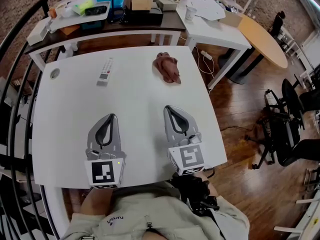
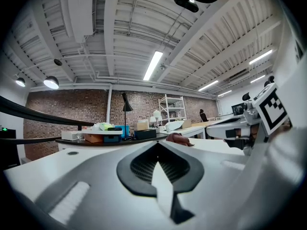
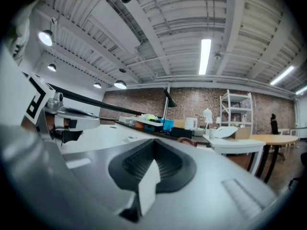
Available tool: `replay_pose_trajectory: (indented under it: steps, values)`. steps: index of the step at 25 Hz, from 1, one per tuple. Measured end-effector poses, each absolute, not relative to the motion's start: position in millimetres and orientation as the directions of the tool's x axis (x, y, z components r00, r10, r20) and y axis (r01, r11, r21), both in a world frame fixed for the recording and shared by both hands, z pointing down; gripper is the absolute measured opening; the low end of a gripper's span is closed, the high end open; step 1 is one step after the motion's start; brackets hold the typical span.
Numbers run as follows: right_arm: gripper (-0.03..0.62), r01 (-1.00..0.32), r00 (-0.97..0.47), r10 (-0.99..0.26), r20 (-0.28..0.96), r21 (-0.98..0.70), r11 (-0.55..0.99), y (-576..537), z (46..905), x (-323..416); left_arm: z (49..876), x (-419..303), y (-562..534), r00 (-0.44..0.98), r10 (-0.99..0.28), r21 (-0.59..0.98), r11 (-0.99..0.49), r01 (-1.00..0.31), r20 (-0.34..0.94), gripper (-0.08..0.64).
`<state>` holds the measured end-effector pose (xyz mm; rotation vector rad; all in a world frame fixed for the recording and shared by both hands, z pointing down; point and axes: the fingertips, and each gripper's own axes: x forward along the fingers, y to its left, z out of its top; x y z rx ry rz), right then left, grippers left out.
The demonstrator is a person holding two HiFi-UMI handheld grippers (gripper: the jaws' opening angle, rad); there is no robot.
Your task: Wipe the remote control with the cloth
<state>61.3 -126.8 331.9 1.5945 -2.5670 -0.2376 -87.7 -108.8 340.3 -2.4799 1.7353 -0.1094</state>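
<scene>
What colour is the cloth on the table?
The cloth is reddish brown, plain with no pattern. It shows best in the head view.

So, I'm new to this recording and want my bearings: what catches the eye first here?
The left gripper and the right gripper, grey with marker cubes, point side by side across the near half of the white table, both shut and empty. Beyond them lie a white remote control on the left and a crumpled reddish-brown cloth on the right, apart.

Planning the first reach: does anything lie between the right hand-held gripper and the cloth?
Nothing visible: bare white table separates the right hand-held gripper from the crumpled reddish-brown cloth. The slim white remote control lies left of that path.
</scene>
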Motion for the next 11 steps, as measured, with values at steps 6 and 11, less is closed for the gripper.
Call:
replay_pose_trajectory:
  steps: [6,11]
  values:
    - [0.003,-0.880,-0.439,-0.898,0.021,0.193,0.434,-125.4,335.5,62.5,341.1,-86.1,-107.8,0.343,-0.939,-0.138,-0.340,-0.930,0.001,0.003]
    - [0.003,-0.876,-0.442,-0.897,0.006,0.210,0.433,-125.1,330.3,60.4,340.8,-85.5,-109.2,0.346,-0.938,-0.136,-0.344,-0.929,0.010,0.003]
